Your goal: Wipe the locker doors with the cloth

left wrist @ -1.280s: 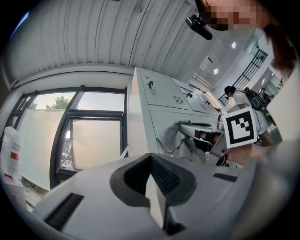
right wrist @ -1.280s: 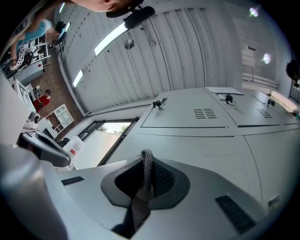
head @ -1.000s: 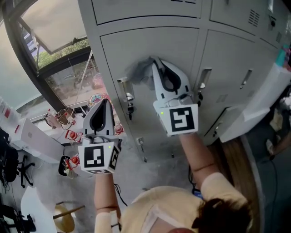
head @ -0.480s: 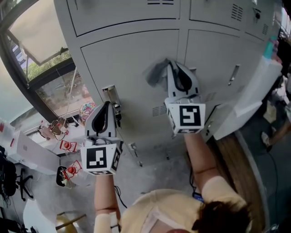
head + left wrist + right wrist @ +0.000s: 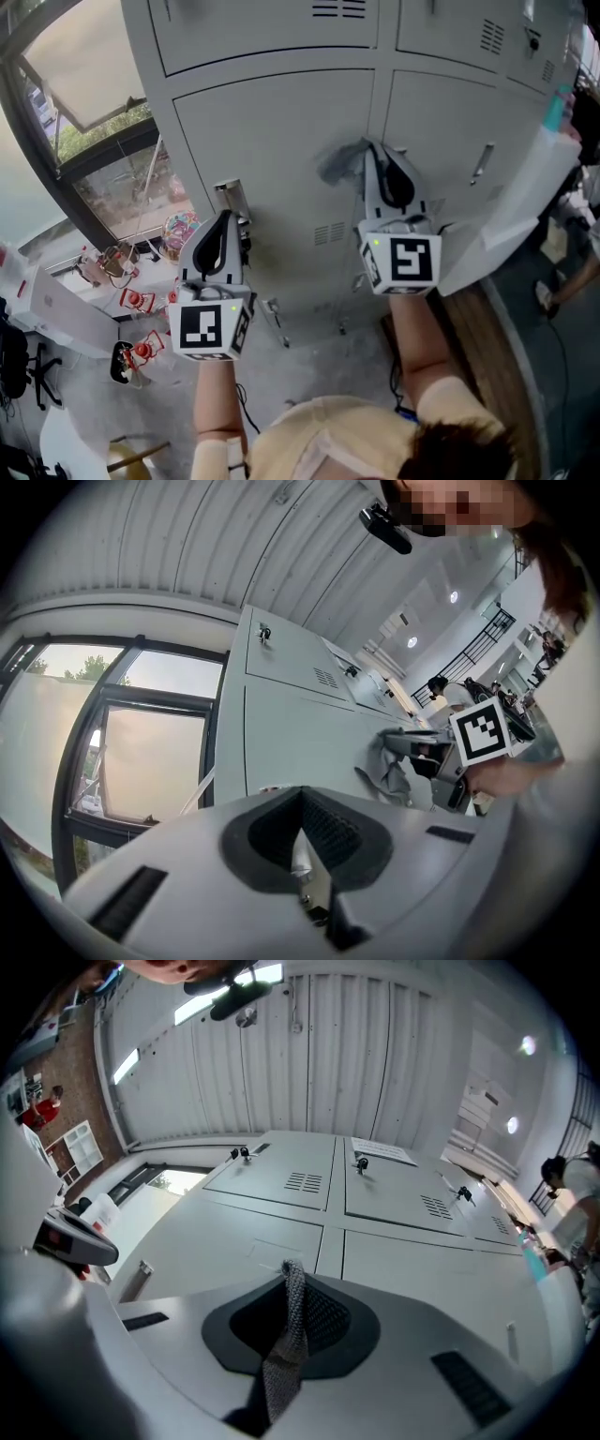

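Observation:
Grey locker doors (image 5: 281, 141) fill the head view. My right gripper (image 5: 377, 152) is shut on a grey cloth (image 5: 339, 161), which is bunched against the lower left door close to the seam with the door beside it. In the right gripper view a strip of the cloth (image 5: 287, 1335) hangs pinched between the jaws of the right gripper (image 5: 292, 1274), above the locker doors (image 5: 234, 1241). My left gripper (image 5: 223, 217) is shut and holds nothing, just below that door's handle (image 5: 230, 193). The left gripper (image 5: 302, 803) looks across at the cloth (image 5: 398, 778).
An open locker door (image 5: 511, 220) juts out at the right, with a teal bottle (image 5: 555, 108) above it. A big window (image 5: 84, 122) stands at the left. Below it are a white desk (image 5: 66, 300) and small red-and-white items on the floor (image 5: 141, 305).
My right gripper has slid the cloth rightward across the lower left door, from near the handle toward the seam. The left gripper has stayed low by the handle.

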### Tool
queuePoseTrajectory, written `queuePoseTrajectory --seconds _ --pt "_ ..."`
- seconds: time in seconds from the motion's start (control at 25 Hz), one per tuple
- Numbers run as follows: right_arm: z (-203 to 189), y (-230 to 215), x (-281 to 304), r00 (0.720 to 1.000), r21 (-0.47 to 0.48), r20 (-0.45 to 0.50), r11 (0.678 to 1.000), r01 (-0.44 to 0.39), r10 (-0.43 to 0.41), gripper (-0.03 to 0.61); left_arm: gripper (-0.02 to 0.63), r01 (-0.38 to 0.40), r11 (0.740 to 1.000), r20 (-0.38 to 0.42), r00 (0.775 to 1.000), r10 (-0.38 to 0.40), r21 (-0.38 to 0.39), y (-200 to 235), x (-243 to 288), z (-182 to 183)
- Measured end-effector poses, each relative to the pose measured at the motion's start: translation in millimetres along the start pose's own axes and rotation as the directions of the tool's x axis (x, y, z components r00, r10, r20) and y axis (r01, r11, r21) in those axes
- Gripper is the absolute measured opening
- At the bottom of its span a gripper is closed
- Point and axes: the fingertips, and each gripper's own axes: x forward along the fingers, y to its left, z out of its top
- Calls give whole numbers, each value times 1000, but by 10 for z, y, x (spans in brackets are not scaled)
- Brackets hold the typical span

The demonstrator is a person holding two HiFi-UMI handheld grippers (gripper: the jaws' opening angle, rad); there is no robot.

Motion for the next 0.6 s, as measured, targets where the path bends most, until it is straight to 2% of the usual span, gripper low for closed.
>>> queuePoseTrajectory --seconds 0.28,0.48,0.6 --pt "149 316 -179 993 26 46 994 -108 106 18 -15 -48 999 -14 999 47 -21 181 -174 -25" --pt "199 734 -208 982 128 45 974 -187 183 18 -15 -76 997 -32 997 75 -26 297 -332 -66" --pt "202 983 -204 971 149 53 960 -239 233 18 -15 -95 995 -46 995 94 -24 377 -437 -97"
